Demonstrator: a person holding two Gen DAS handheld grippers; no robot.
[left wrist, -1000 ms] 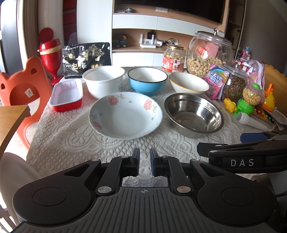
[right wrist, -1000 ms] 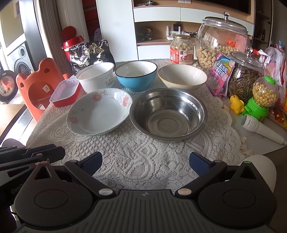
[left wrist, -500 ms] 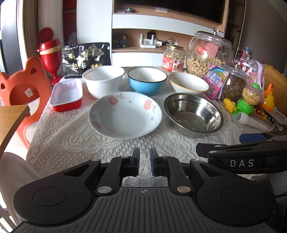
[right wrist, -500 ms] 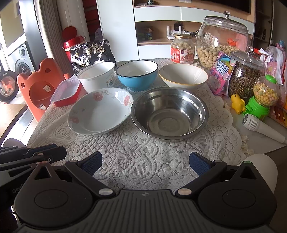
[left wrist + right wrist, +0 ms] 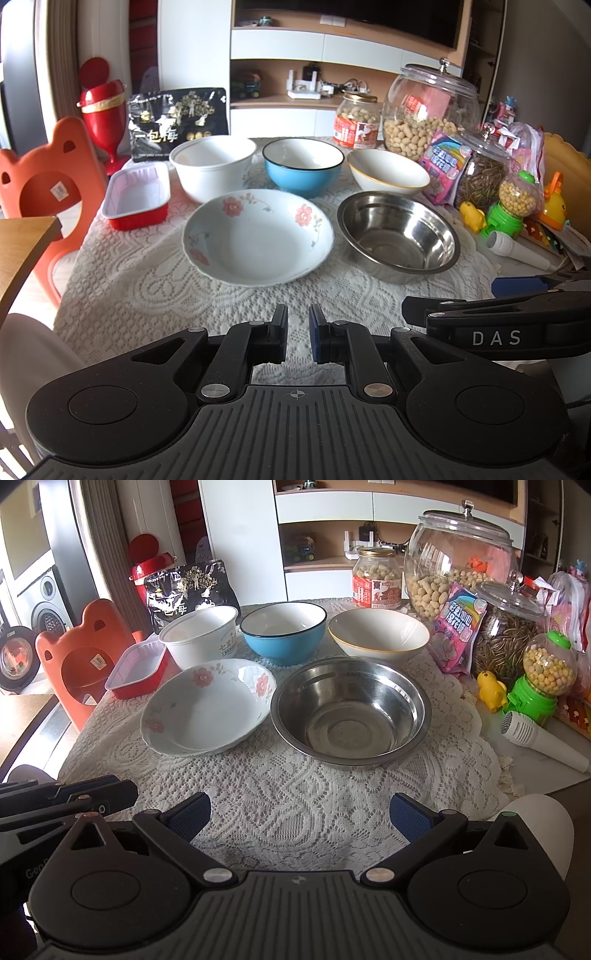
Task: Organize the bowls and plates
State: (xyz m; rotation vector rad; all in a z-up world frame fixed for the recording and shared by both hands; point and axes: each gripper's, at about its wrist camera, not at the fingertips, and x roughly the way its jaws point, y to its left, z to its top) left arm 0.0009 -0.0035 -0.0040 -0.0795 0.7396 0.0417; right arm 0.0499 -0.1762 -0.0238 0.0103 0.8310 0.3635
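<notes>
Two handheld grippers hover over the near edge of a lace-covered bench set with bowls.

The left gripper (image 5: 297, 334) is nearly clenched on nothing; the right gripper (image 5: 300, 814) is spread wide and empty. A floral plate (image 5: 207, 707) and steel bowl (image 5: 351, 710) sit side by side mid-bench. Behind them, toward the far edge, stand a white bowl (image 5: 201, 635), a blue bowl (image 5: 284, 631) and a gold-rimmed bowl (image 5: 378, 633). A red tray (image 5: 137, 197) lies at the left edge.
</notes>
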